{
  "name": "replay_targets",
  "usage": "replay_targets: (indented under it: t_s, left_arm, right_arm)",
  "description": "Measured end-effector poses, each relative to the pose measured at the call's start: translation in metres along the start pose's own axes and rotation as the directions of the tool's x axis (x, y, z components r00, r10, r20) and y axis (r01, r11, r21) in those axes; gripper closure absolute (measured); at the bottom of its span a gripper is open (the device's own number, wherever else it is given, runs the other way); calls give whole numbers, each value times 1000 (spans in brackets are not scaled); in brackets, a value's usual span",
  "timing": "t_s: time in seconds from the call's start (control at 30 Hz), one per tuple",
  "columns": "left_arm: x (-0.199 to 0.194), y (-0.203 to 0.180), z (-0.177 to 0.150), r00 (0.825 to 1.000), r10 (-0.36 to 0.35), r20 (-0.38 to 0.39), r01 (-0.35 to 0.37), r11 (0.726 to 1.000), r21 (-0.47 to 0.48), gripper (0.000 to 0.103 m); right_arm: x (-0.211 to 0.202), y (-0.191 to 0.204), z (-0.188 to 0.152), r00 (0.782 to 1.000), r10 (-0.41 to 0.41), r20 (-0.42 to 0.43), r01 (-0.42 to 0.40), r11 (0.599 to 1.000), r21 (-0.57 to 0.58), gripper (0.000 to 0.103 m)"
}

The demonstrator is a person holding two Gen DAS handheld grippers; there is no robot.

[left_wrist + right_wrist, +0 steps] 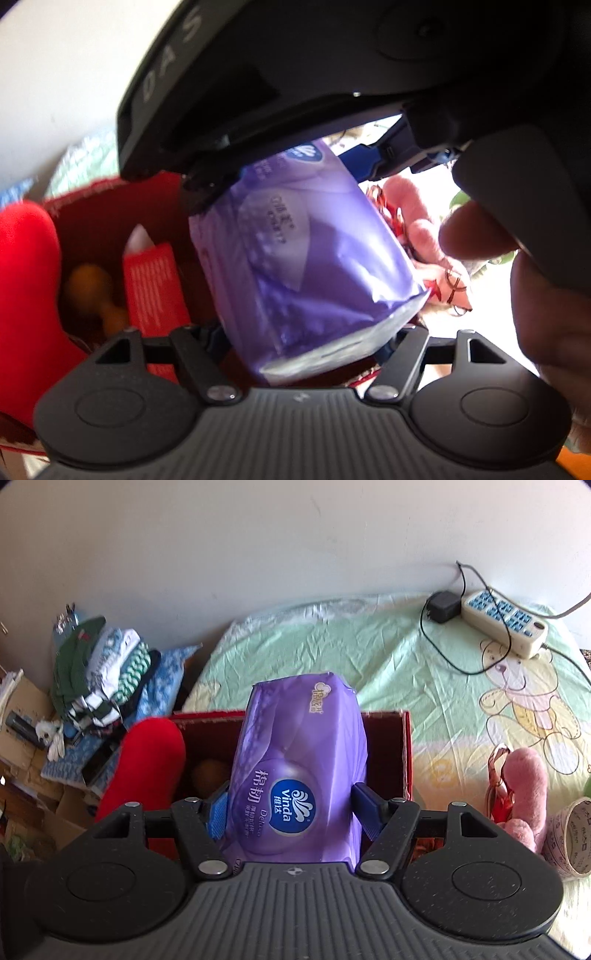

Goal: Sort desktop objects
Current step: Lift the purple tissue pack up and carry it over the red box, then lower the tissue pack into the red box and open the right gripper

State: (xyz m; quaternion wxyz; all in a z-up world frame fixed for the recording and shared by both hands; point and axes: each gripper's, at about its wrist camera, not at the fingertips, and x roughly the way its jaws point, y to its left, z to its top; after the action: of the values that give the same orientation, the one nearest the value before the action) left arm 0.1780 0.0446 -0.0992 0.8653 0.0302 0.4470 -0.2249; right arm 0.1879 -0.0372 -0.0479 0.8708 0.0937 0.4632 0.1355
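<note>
My right gripper (293,806) is shut on a purple Vinda tissue pack (295,775) and holds it above a red cardboard box (404,746). A red plush (142,766) leans over the box's left edge and a brown object (208,775) lies inside. In the left wrist view the same tissue pack (303,266) hangs just in front of my left gripper (299,343), whose fingertips it hides. The right gripper's black body (332,74) fills the top of that view. A red packet (153,284) stands inside the box (92,221).
A pink plush (524,794) with a red ribbon and a tape roll (574,840) lie right of the box on the green bedsheet (369,646). A power strip (504,622) with a charger sits at the back right. Folded clothes (99,664) and cardboard boxes stand left.
</note>
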Motion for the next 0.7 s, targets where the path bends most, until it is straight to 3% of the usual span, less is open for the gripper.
replay_targets:
  t_s: [0.23, 0.4, 0.53, 0.7]
  left_arm:
    - [11, 12, 1, 995, -50, -82, 43, 995, -87, 30]
    - [18, 28, -1, 989, -88, -115, 69, 985, -156, 20]
    - [18, 30, 1, 988, -74, -132, 60, 992, -108, 21]
    - [13, 40, -1, 983, -127, -134, 116, 990, -84, 21]
  right_arm:
    - [22, -7, 4, 994, 4, -107, -2, 1000, 23, 33]
    - [45, -13, 6, 983, 24, -180, -15, 999, 47, 33]
    - [48, -6, 8, 983, 11, -182, -9, 1000, 16, 34]
    - [49, -8, 11, 983, 9, -183, -2, 999, 38, 34]
